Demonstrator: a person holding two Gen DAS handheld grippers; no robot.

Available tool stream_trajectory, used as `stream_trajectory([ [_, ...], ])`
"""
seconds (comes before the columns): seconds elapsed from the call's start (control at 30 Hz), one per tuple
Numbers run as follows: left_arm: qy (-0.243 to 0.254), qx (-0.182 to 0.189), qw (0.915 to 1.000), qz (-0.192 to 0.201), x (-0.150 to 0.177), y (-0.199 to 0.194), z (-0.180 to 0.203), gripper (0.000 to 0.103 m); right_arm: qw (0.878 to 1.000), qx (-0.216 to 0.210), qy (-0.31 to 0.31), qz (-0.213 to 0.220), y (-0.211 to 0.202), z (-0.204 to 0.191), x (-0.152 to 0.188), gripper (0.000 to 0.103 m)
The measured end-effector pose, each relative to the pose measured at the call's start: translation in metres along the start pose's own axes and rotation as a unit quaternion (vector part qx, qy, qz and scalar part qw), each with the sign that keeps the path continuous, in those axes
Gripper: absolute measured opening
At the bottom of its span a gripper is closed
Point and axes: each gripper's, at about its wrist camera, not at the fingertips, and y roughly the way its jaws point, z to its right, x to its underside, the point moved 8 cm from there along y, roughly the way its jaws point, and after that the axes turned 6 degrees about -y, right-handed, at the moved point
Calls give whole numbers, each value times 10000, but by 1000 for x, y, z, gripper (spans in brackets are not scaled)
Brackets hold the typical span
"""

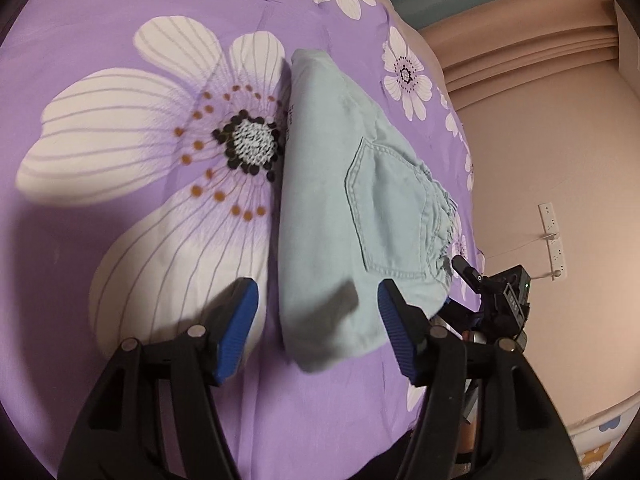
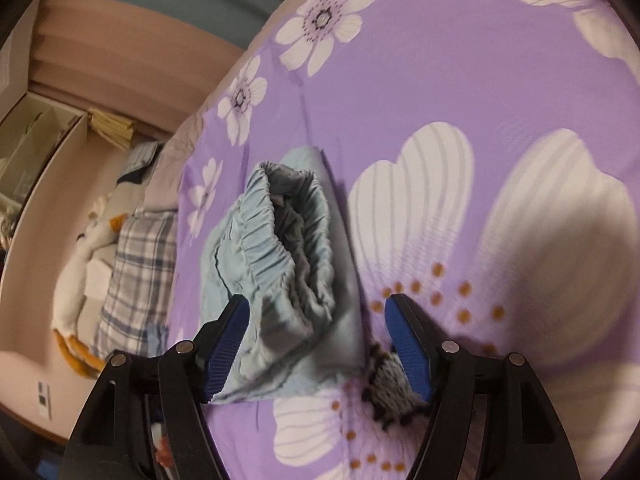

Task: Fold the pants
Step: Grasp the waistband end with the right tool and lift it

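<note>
The pale blue-green pants [image 1: 332, 200] lie folded into a compact stack on the purple floral bedspread [image 1: 120, 20], back pocket facing up. My left gripper [image 1: 318, 324] is open and empty, hovering just above the stack's near end. In the right wrist view the pants [image 2: 280, 272] show their gathered elastic waistband on top of the fold. My right gripper [image 2: 316, 344] is open and empty, its fingers on either side of the stack's near corner, above it. The other gripper's body [image 1: 504, 296] shows at the bed's right edge.
The bedspread [image 2: 480, 60] covers the bed, with large white flowers. Left of the bed lie a plaid pillow [image 2: 136, 272] and a white stuffed toy [image 2: 80, 264]. A pink wall with outlets [image 1: 554, 240] stands beyond the bed's right edge.
</note>
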Motion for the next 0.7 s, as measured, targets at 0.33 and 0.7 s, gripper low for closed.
stream_trajectory([
  [0.33,377,-48,9992,-151,-24,28,14,62,9988,-221,-345,-268,21,-12,-6,70],
  [0.7,618,-42,9978,-235,-34,49,26,66,9966,-270,-714,-307,29,-18,-9,70],
])
